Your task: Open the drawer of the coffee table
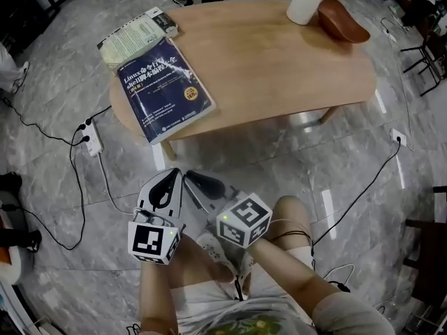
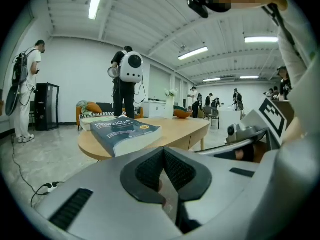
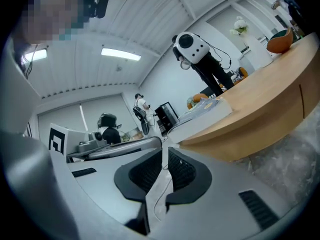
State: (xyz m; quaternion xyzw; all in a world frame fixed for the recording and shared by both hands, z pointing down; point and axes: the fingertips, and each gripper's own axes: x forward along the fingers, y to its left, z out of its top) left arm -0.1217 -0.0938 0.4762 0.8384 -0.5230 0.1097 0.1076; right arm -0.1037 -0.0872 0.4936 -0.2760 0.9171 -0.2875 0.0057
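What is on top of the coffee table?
A blue book, a paler book beside it, a white vase and a brown dish. Anything under the books is hidden.

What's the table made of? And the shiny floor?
The table looks like light wood, smooth and matte, with faint grain, though it may be veneer. The floor looks like polished grey marble or marble-look tile: white veins and glossy light streaks.

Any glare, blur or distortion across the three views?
Head view: even light, sharp, sheen on the grey marble floor. Left gripper view: fisheye, black corners, ceiling tube light blown out. Right gripper view: same fisheye, tilted; oval light-wood coffee table looks bowed.
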